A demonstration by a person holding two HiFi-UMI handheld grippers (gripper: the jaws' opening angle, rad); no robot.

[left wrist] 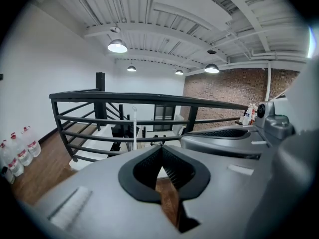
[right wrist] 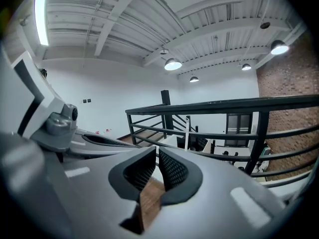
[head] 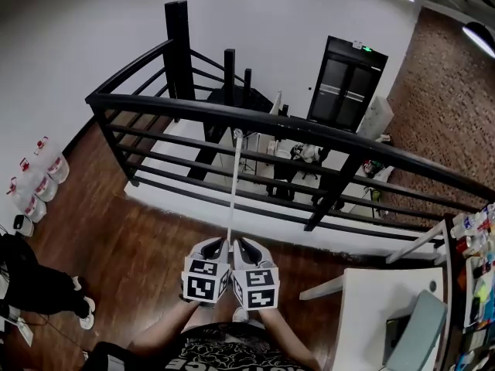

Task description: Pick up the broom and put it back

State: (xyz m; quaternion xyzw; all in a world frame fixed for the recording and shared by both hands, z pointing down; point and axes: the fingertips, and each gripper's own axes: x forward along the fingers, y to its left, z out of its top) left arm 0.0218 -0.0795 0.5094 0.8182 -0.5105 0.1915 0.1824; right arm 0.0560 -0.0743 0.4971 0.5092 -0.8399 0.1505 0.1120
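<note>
The broom shows as a thin white handle (head: pixel 234 182) leaning upright against the black railing (head: pixel 255 118); its lower end is hidden behind my grippers. The left gripper view shows the handle (left wrist: pixel 134 128) some way ahead at the rails, and so does the right gripper view (right wrist: pixel 188 131). My left gripper (head: pixel 219 246) and right gripper (head: pixel 244 246) are side by side just short of the railing, pointing at it. The left gripper's (left wrist: pixel 162 148) jaws meet at the tips with nothing between them. The right gripper (right wrist: pixel 156 151) is shut and empty too.
Beyond the railing the floor drops to a lower level with a staircase. Several water bottles (head: pixel 35 180) stand along the left wall, near a person's dark legs (head: pixel 46 288). A white table (head: pixel 371 300) and a shelf of bottles (head: pixel 476 230) are at the right.
</note>
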